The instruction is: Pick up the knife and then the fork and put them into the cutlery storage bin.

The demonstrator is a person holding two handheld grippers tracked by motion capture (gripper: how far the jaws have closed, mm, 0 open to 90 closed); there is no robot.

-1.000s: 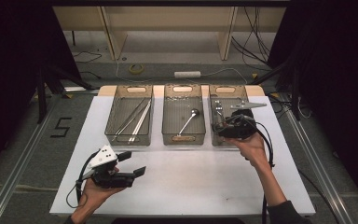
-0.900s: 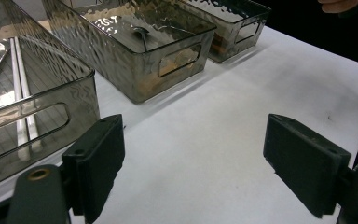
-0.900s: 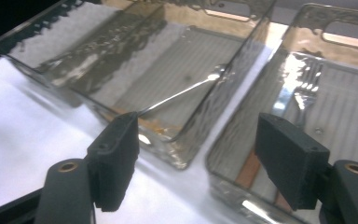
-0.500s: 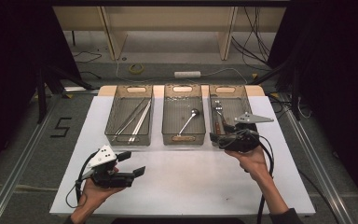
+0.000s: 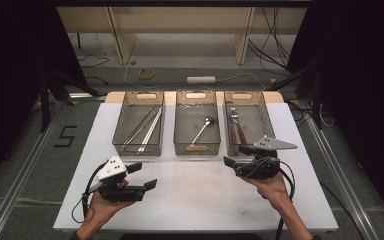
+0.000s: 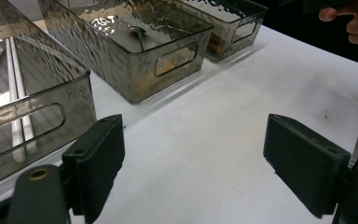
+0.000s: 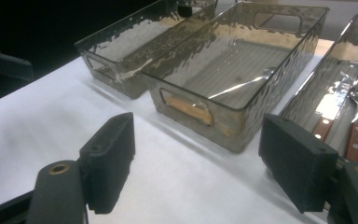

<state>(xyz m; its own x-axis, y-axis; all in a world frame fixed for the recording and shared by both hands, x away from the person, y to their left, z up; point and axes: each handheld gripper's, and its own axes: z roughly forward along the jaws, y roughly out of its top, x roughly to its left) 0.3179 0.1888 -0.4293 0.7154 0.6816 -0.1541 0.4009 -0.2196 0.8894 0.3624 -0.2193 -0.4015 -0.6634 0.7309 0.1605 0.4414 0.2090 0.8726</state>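
Note:
Three smoky clear bins stand in a row on the white table (image 5: 190, 200). The left bin (image 5: 138, 149) holds long metal sticks (image 5: 147, 127), the middle bin (image 5: 197, 148) a spoon (image 5: 202, 129), and the right bin (image 5: 267, 120) a wooden-handled fork and knife (image 5: 235, 125). My left gripper (image 5: 144, 176) hovers open over the table's front left with nothing between its pads (image 6: 98, 163). My right gripper (image 5: 236, 155) is just in front of the right bin, pointing left. Its jaws have just been opening further, and only bare table lies between its pads (image 7: 109, 158).
Bare white table spreads between the two grippers and the bins' front walls. A cable trails from each gripper toward the front edge. Behind the table are a wooden shelf frame, floor cables and a tape roll (image 5: 146, 73). Metal rails run along both sides.
My right gripper has drawn back from over the right bin toward the table's front and sunk a little. The left gripper has stayed where it was.

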